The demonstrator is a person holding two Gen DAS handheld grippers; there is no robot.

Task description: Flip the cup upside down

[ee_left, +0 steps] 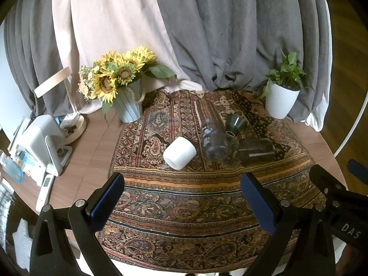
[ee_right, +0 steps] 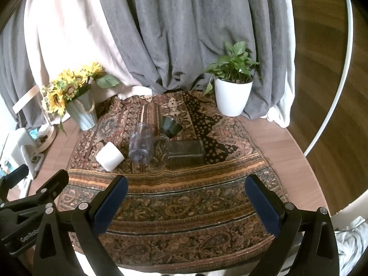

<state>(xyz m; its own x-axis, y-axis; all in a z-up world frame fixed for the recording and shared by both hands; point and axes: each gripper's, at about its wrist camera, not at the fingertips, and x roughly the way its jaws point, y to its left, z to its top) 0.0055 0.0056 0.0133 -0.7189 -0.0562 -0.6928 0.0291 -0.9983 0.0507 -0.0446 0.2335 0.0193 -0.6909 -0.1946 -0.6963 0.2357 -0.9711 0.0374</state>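
A white cup (ee_left: 179,153) lies on its side on the patterned cloth (ee_left: 184,202); it also shows in the right wrist view (ee_right: 110,156). A clear plastic cup (ee_left: 213,143) (ee_right: 140,143), a dark green cup (ee_left: 235,123) (ee_right: 170,126) and a dark ribbed glass (ee_left: 257,151) (ee_right: 185,154) lie on their sides to its right. My left gripper (ee_left: 182,184) is open and empty, near the cloth's front, short of the white cup. My right gripper (ee_right: 186,185) is open and empty, short of the cups.
A sunflower bucket (ee_left: 128,105) stands at the back left and a white plant pot (ee_left: 280,101) at the back right. A white appliance (ee_left: 43,145), a lamp base (ee_left: 73,126) and a remote (ee_left: 44,189) sit at the table's left. Curtains hang behind.
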